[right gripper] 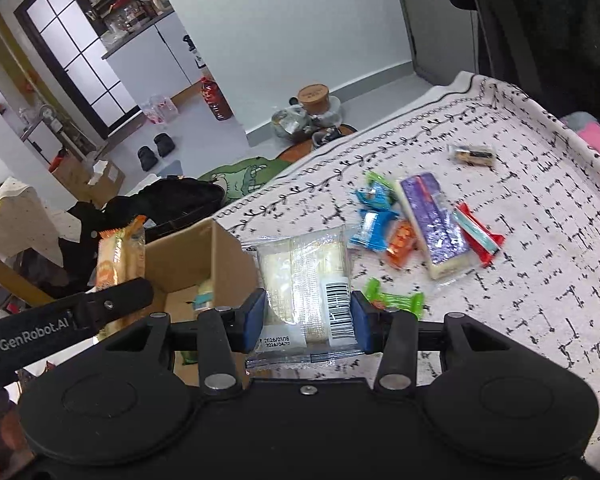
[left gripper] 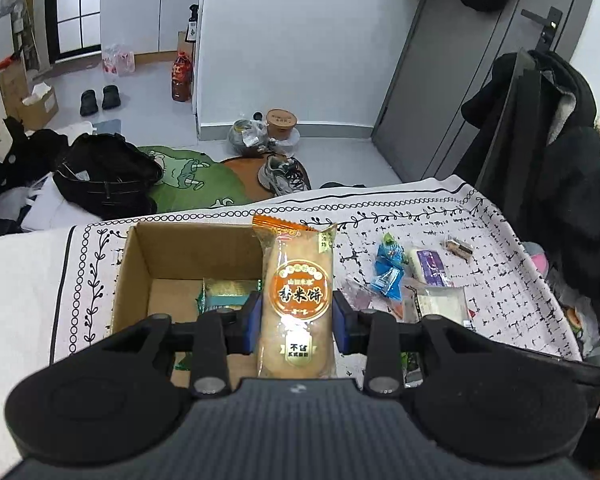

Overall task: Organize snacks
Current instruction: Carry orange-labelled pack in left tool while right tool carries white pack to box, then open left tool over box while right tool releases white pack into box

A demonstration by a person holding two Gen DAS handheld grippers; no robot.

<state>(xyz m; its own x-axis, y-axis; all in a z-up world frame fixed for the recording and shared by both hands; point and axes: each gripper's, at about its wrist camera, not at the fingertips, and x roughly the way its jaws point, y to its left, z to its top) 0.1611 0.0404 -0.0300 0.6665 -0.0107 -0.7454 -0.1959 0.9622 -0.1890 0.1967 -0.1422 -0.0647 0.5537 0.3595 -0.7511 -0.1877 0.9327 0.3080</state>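
Note:
My left gripper (left gripper: 297,322) is shut on an orange rice cracker packet (left gripper: 298,300), held upright over the right edge of an open cardboard box (left gripper: 140,264). A green snack packet (left gripper: 224,294) lies inside the box. My right gripper (right gripper: 307,320) is shut on a clear packet of white snacks (right gripper: 306,280), lifted beside the box (right gripper: 204,256). In the right wrist view the left gripper (right gripper: 112,304) with its cracker packet (right gripper: 118,258) shows at the left. Loose on the cloth lie blue candies (right gripper: 370,226), a purple bar (right gripper: 434,220), a red-edged stick (right gripper: 478,234) and a green candy (right gripper: 396,300).
A patterned white tablecloth (right gripper: 520,320) covers the table. A small wrapped snack (right gripper: 472,155) lies far right near the edge. Behind the table are a black bag (left gripper: 104,176), a shoe (left gripper: 280,172), a green rug and a chair draped with dark clothes (left gripper: 556,152).

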